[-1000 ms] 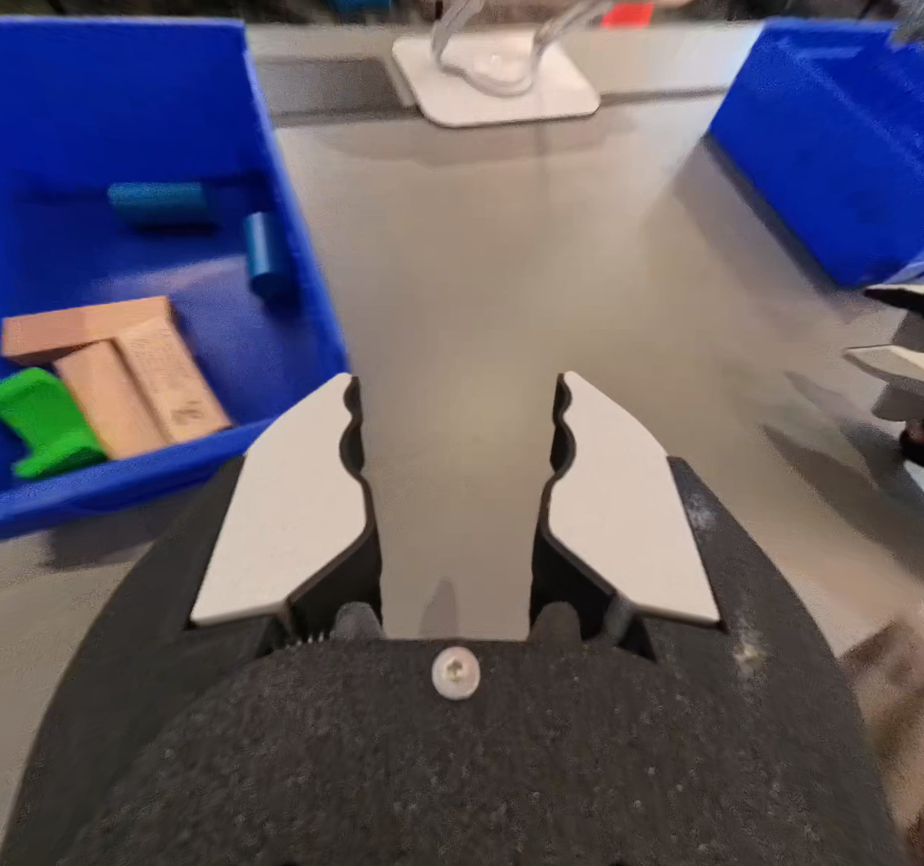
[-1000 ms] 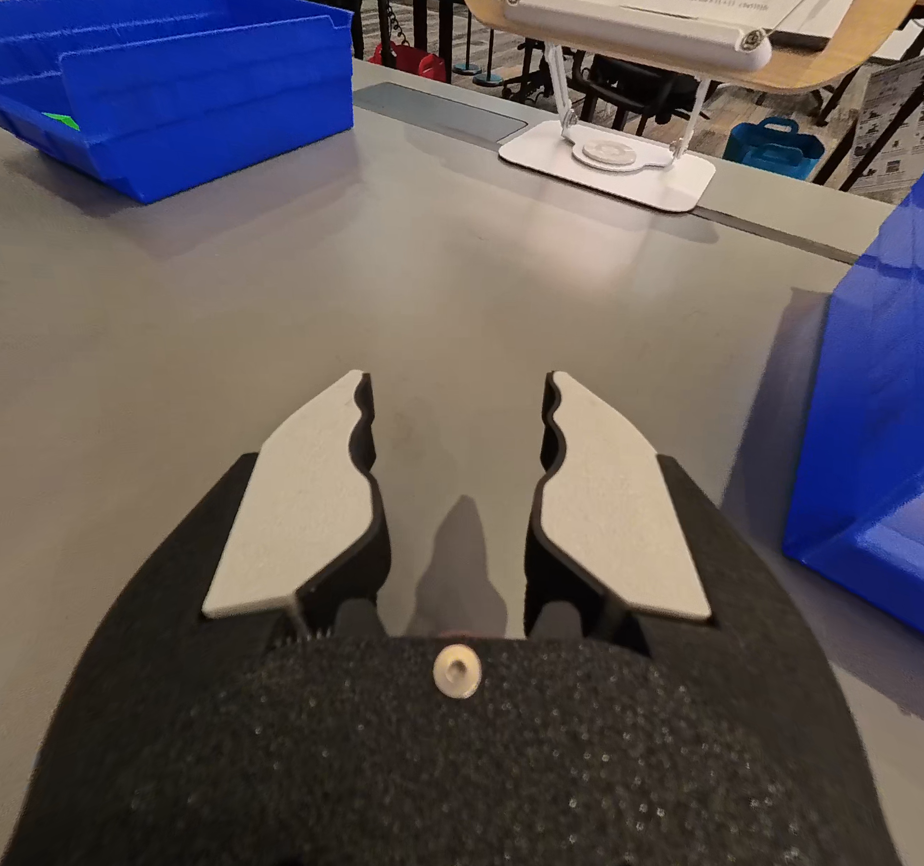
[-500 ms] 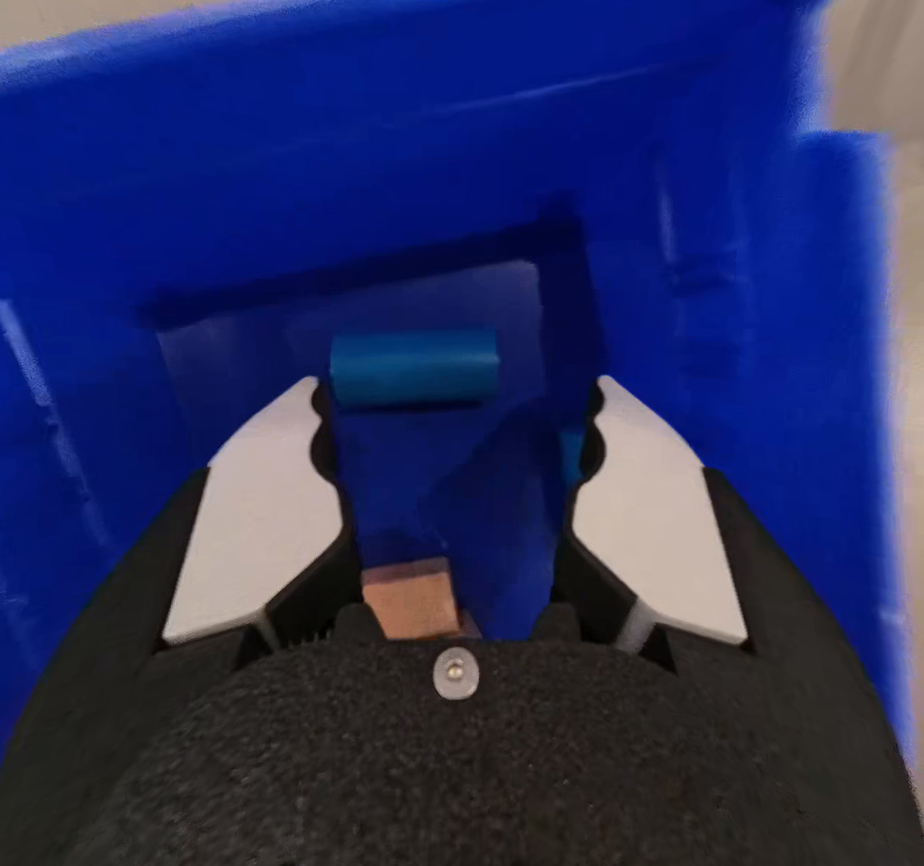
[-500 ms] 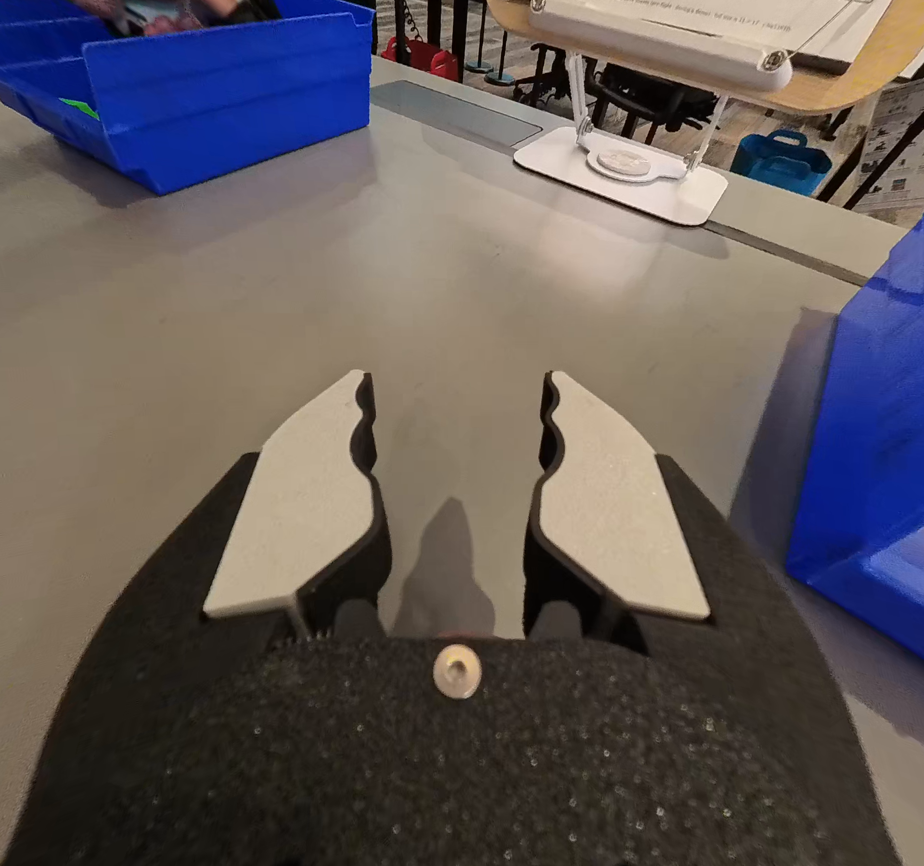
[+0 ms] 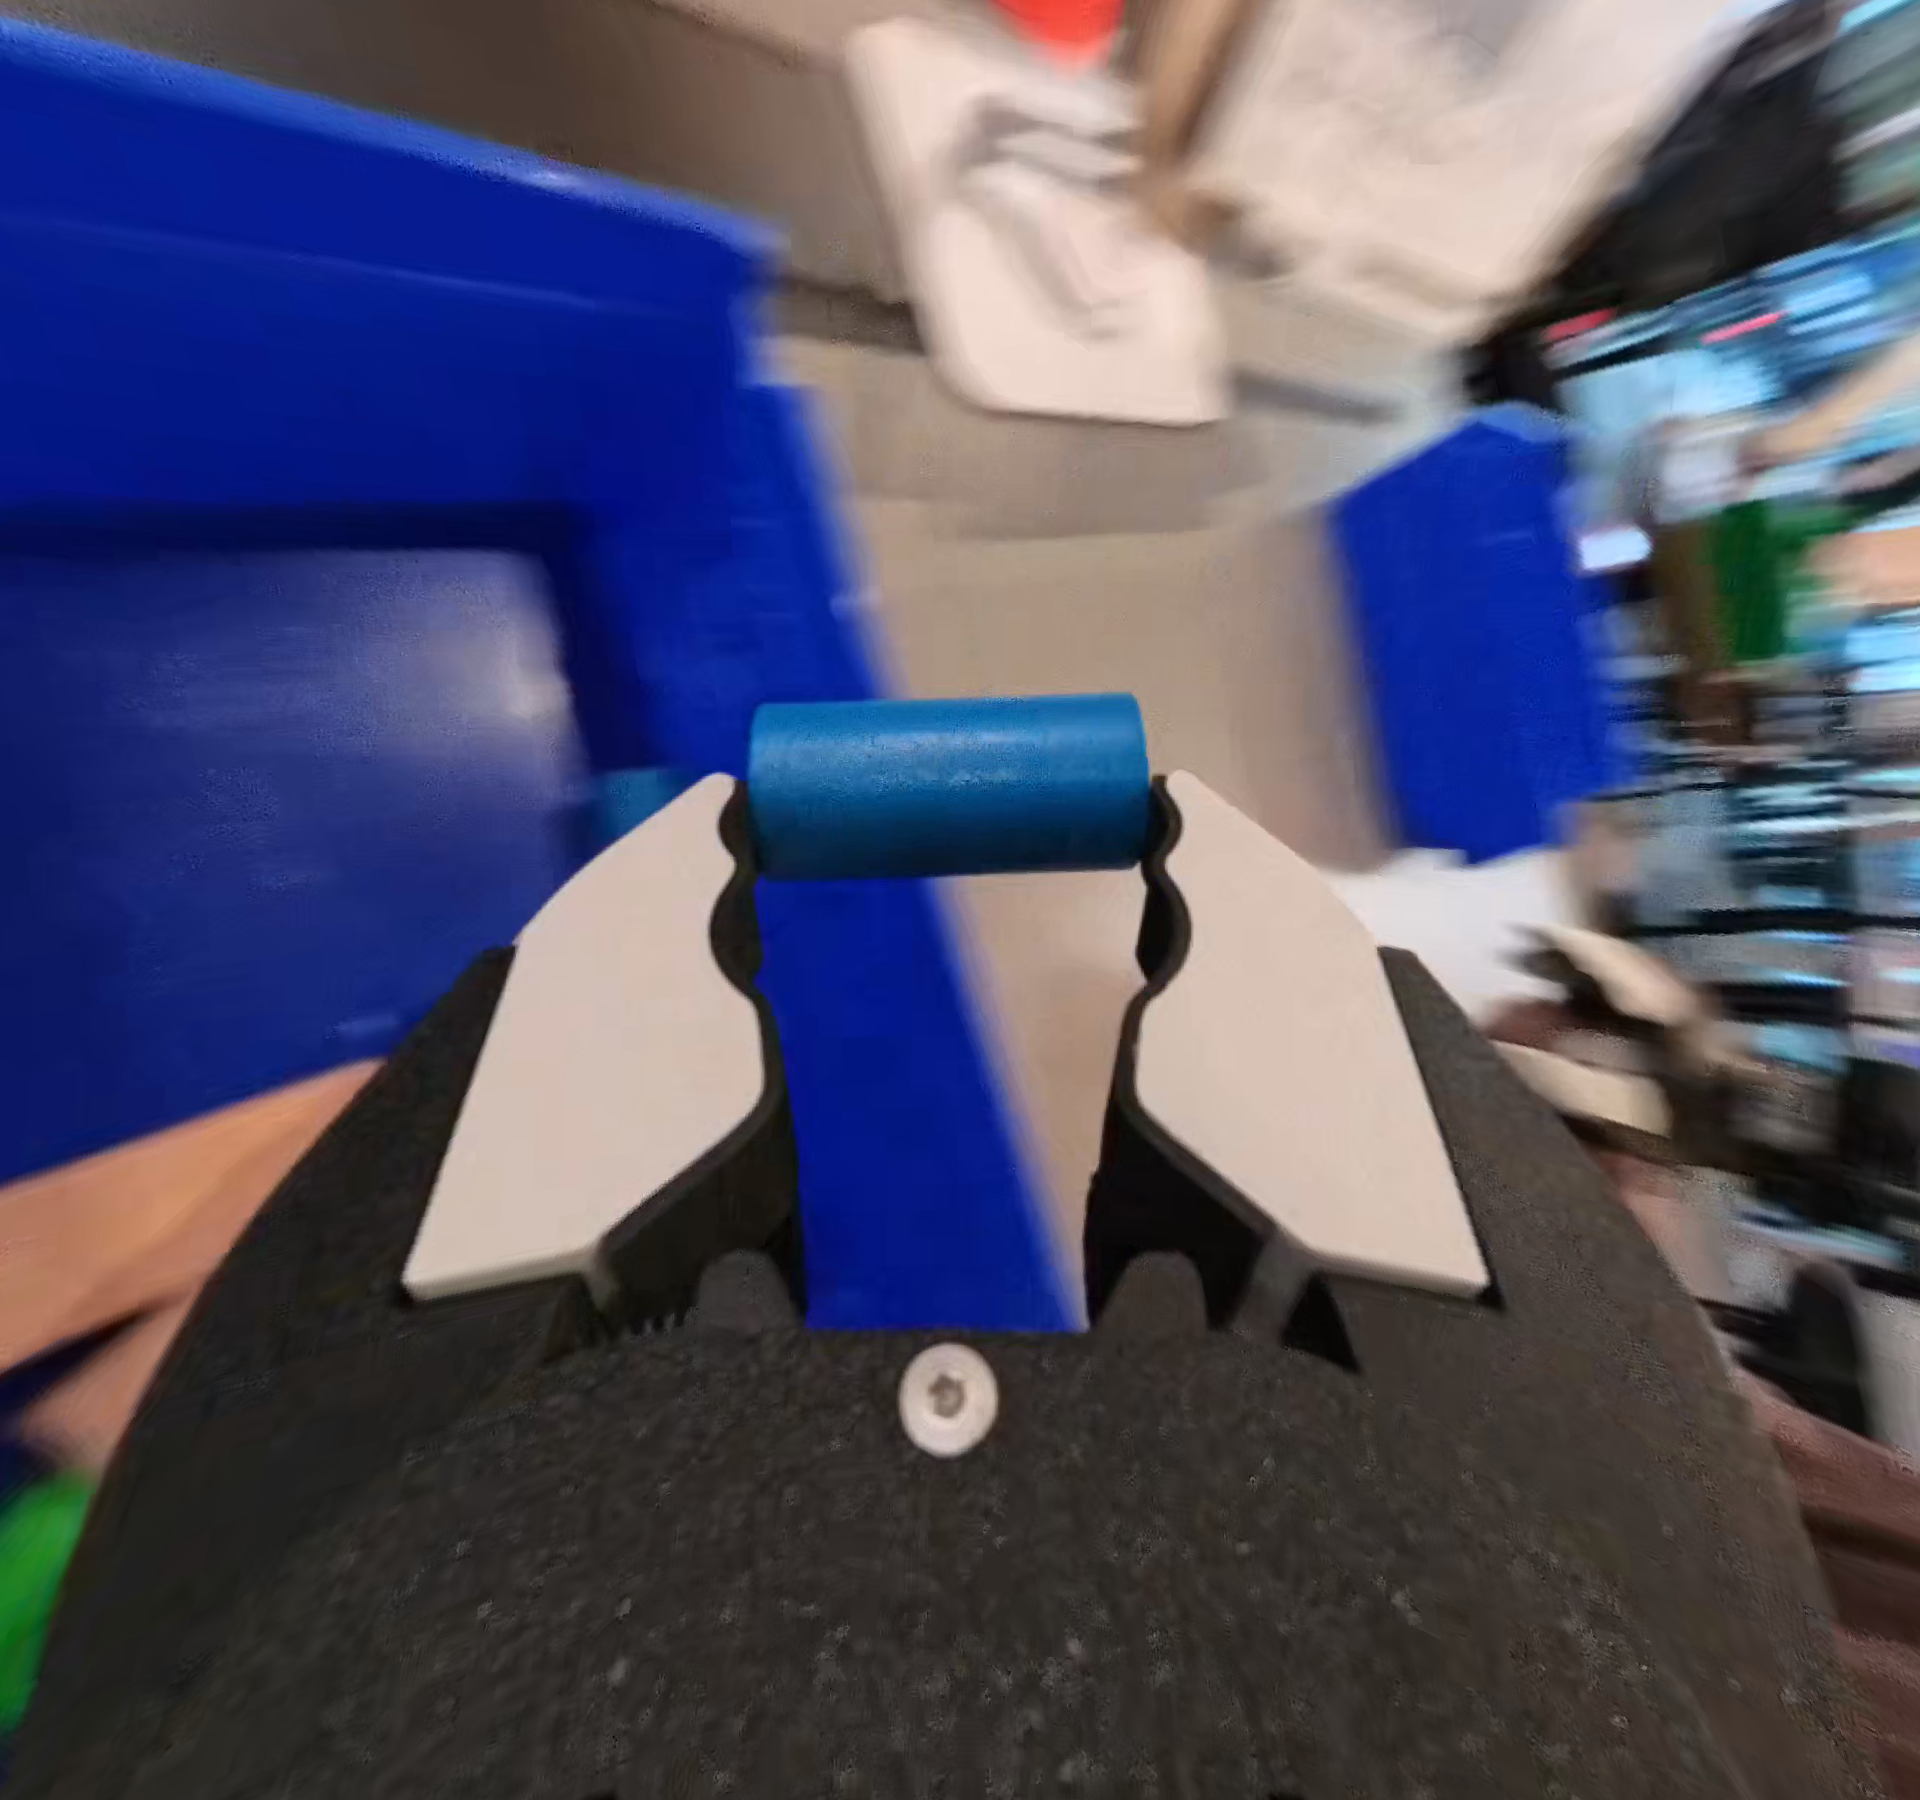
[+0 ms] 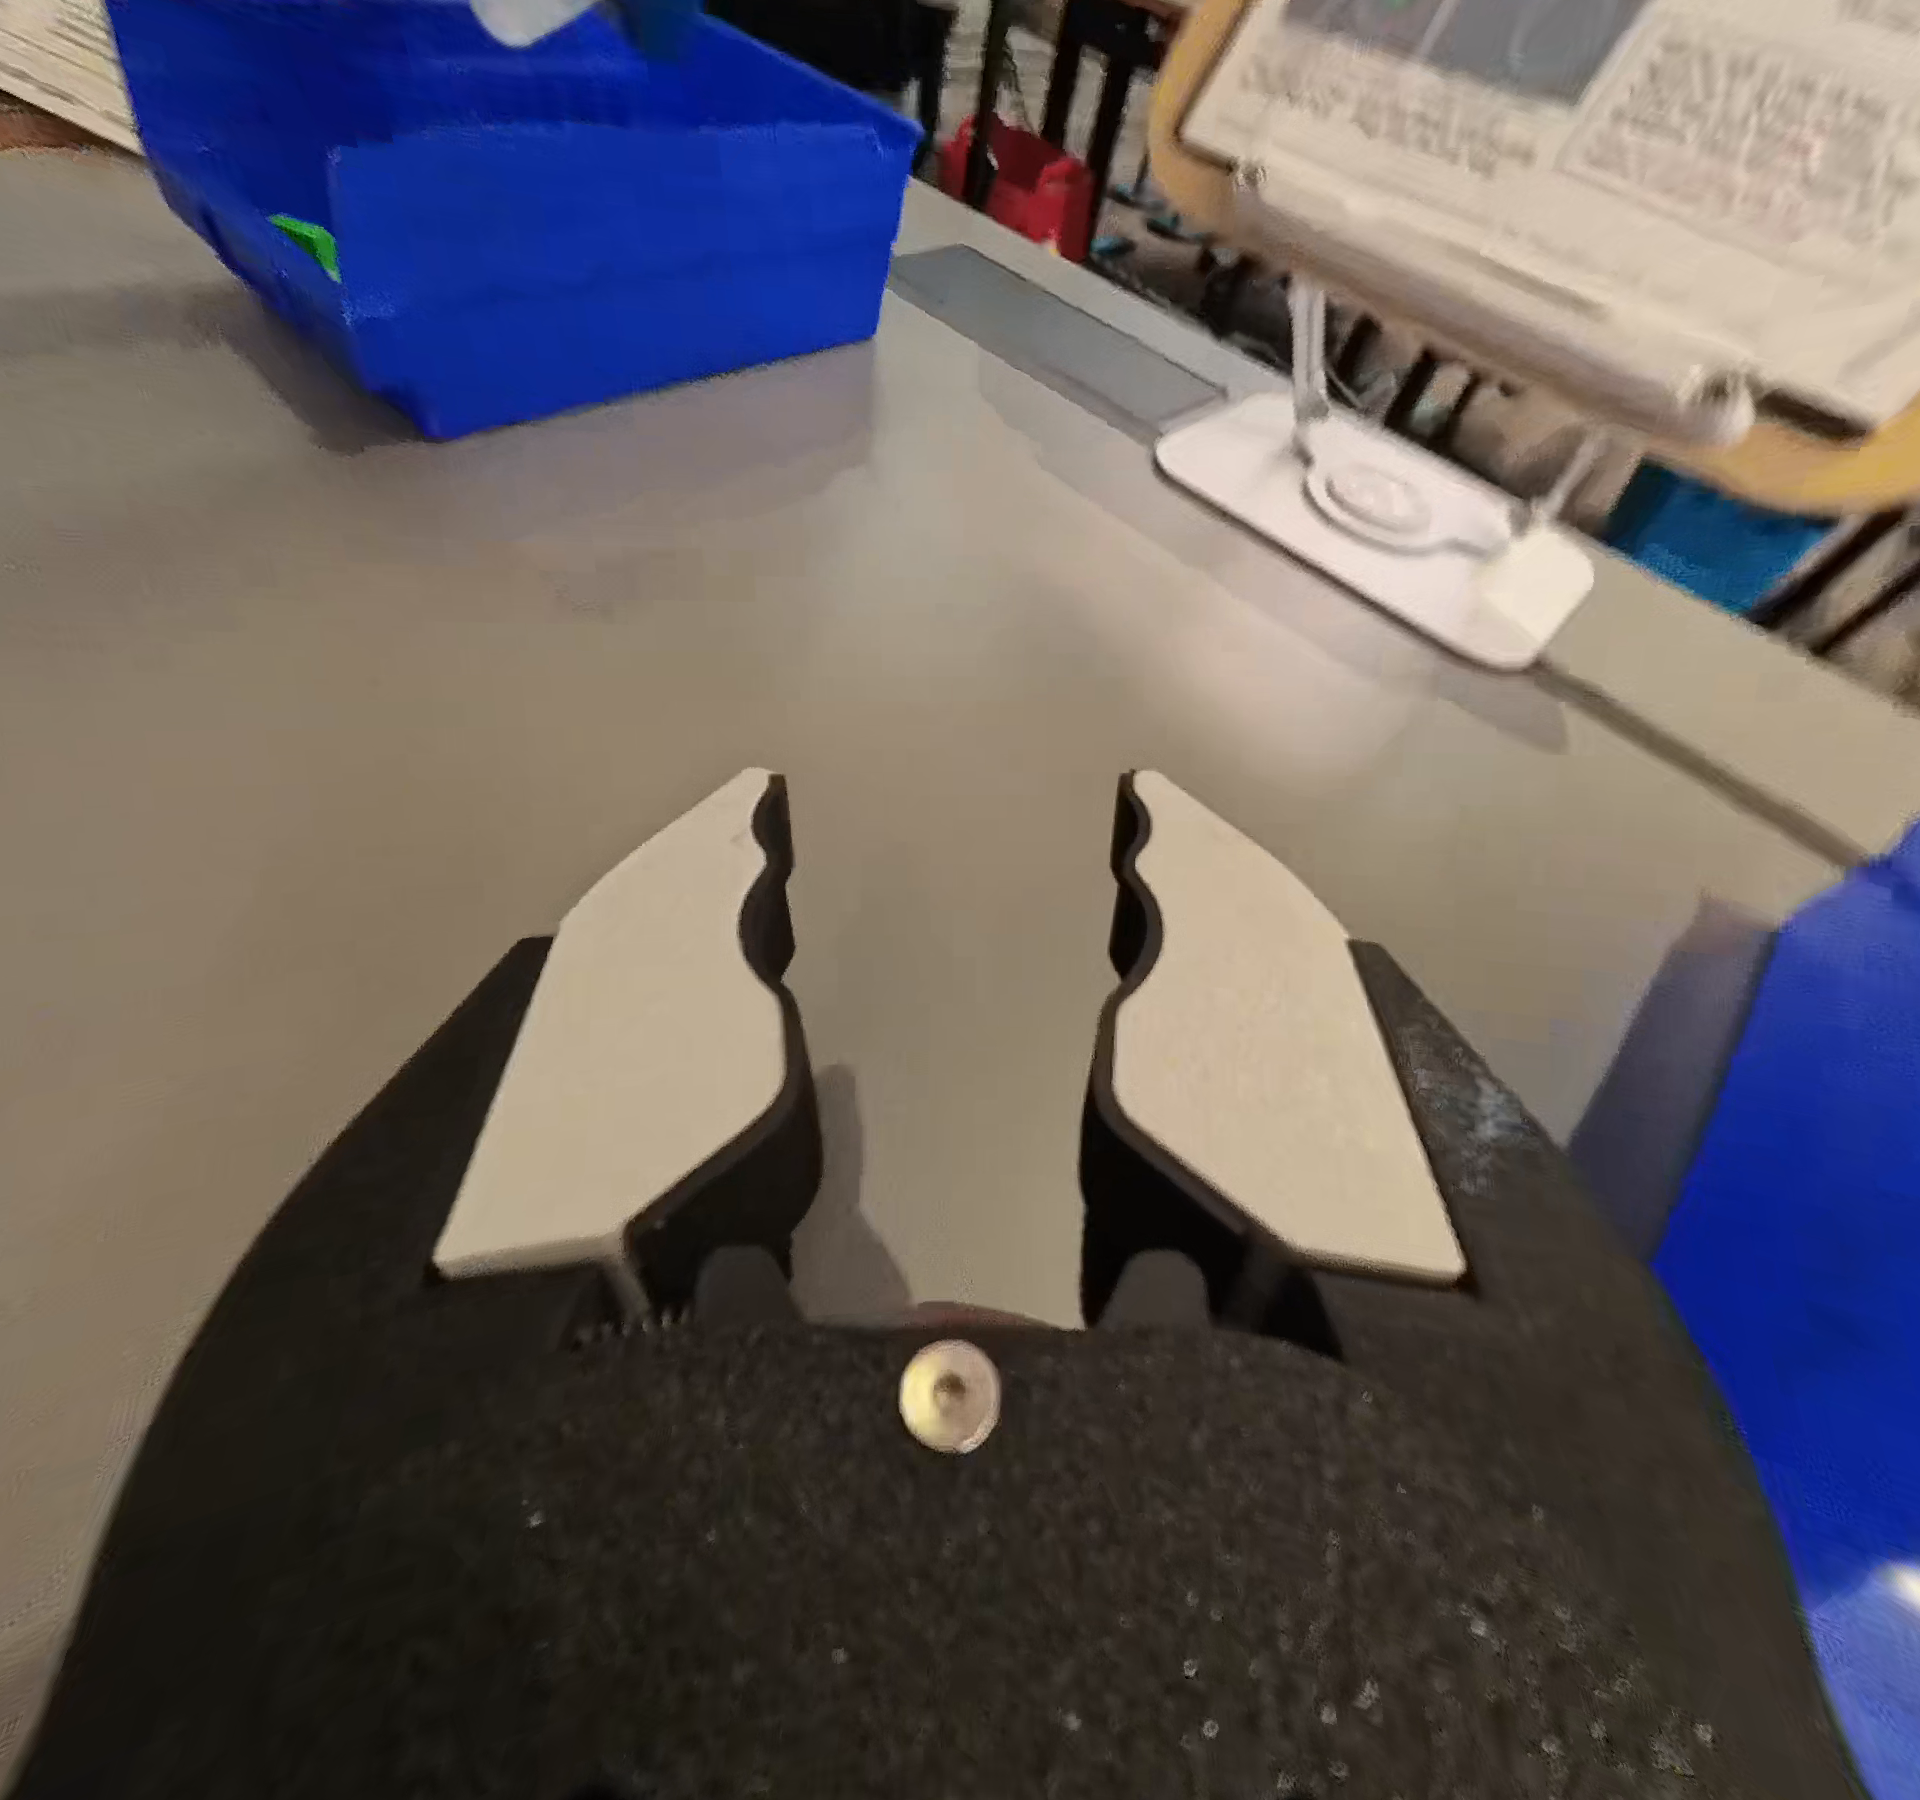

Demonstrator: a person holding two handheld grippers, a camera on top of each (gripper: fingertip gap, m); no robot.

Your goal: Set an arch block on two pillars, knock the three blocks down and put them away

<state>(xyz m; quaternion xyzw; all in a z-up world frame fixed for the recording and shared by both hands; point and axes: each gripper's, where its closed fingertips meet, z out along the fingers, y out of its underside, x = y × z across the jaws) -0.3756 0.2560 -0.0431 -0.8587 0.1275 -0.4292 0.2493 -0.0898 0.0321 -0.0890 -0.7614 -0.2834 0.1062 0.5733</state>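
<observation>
While raised above blue bin (image 5: 312, 462) at 10 o'clock: left gripper (image 5: 948, 805) fingers pinching blue cylinder block (image 5: 948, 800) by its ends, crosswise. Right gripper (image 6: 951, 805) fingers spread, holding nothing, over grey table (image 6: 520, 670). Background blurred.

My left gripper (image 5: 948, 820) and right gripper (image 6: 951, 815) look alike: a grainy black foam-like body, two pale grey fingers (image 6: 644, 1033) with wavy black inner edges, one silver screw (image 6: 948, 1409) at centre
</observation>
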